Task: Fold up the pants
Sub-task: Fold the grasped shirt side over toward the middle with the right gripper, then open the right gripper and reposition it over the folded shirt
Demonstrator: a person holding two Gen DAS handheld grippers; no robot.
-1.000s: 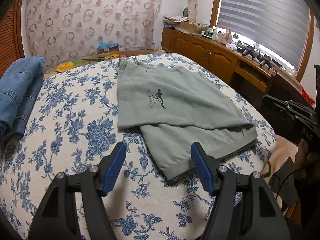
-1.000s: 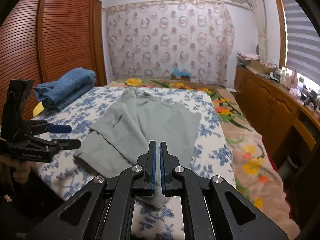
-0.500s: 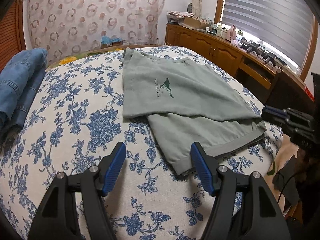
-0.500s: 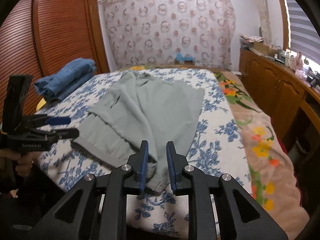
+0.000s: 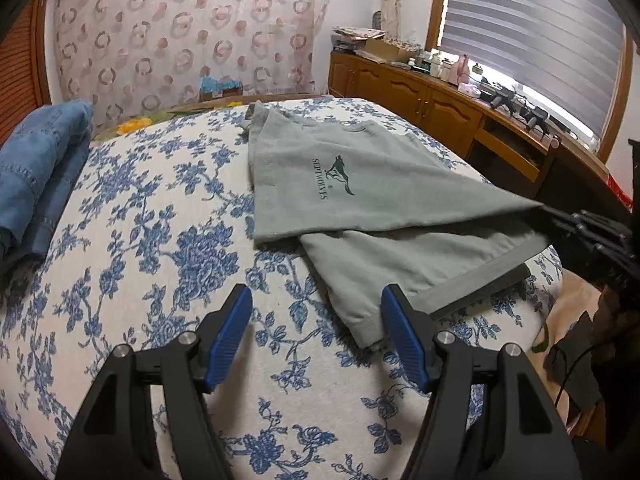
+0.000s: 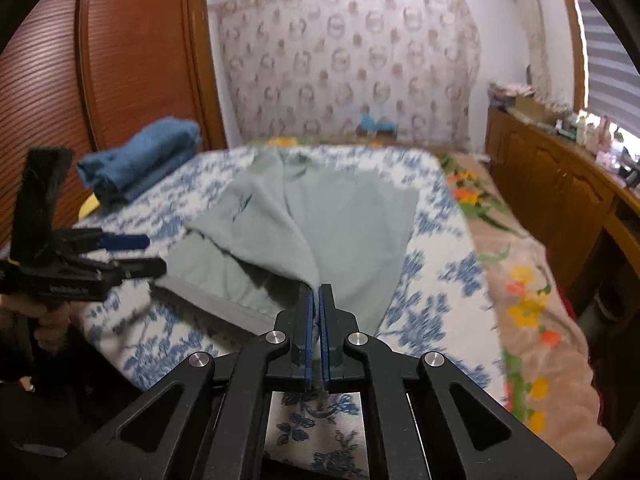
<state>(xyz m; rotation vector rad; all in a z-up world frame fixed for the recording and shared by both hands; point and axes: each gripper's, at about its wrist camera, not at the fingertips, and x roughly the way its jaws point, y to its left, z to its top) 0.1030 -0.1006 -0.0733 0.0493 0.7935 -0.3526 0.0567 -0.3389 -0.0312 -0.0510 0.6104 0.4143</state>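
Observation:
Grey-green pants (image 5: 360, 184) with a dark wolf logo lie on the floral bedspread (image 5: 132, 240), one leg folded across the other. My left gripper (image 5: 316, 332) is open and empty, just above the bed near the pants' cuff corner (image 5: 360, 320). My right gripper (image 6: 317, 308) is shut on the pants' (image 6: 340, 216) edge and lifts it slightly; it shows at the right of the left wrist view (image 5: 592, 236). The left gripper also shows in the right wrist view (image 6: 128, 254).
Folded blue jeans (image 5: 36, 168) lie at the bed's left side. A wooden cabinet (image 5: 440, 112) with clutter runs along the right wall under the window blinds. A louvred wardrobe (image 6: 100, 72) stands behind the jeans.
My right gripper opened half a second ago, then shut on the pants' edge and pulled it up. My left gripper stayed open and moved closer to the cuff.

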